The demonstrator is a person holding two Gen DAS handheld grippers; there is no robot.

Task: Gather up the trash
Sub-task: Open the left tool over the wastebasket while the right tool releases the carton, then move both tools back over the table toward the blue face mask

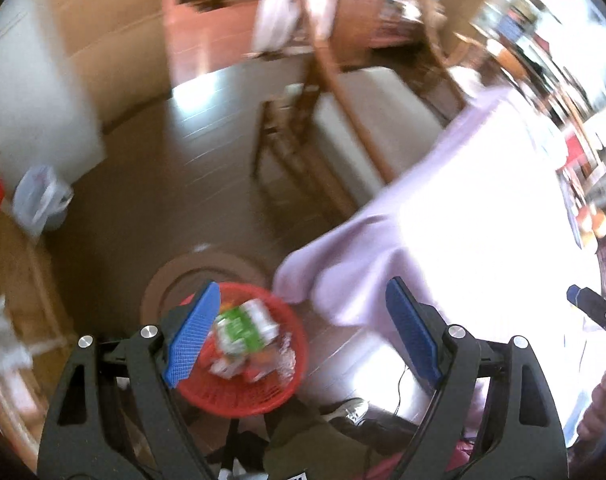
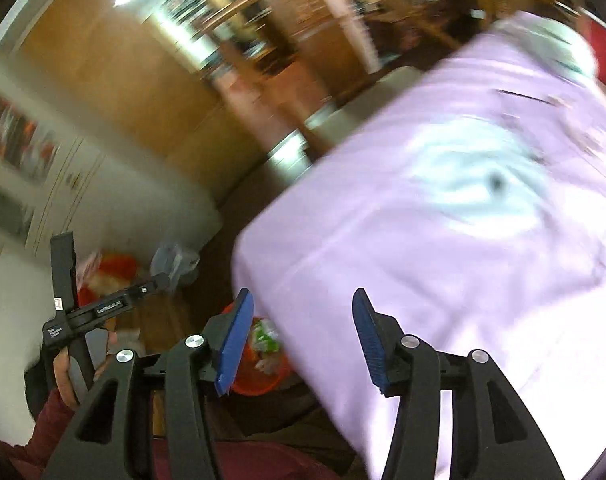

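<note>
Both tongs empty; left tongs [image 1: 303, 332] wide, right tongs [image 2: 299, 340] partly spread; the red basket [image 1: 263, 396] of trash lies below, nearer the left tongs, beside the table [image 1: 463, 220].

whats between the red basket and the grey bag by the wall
Only bare dark floor lies between the red basket and the grey bag, shown in the left wrist view.

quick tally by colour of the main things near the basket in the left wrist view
Red: 1, basket
Green and white: 1, carton in the basket
Lilac: 1, tablecloth
Pale: 1, plastic bag on the floor
Total: 4
</note>
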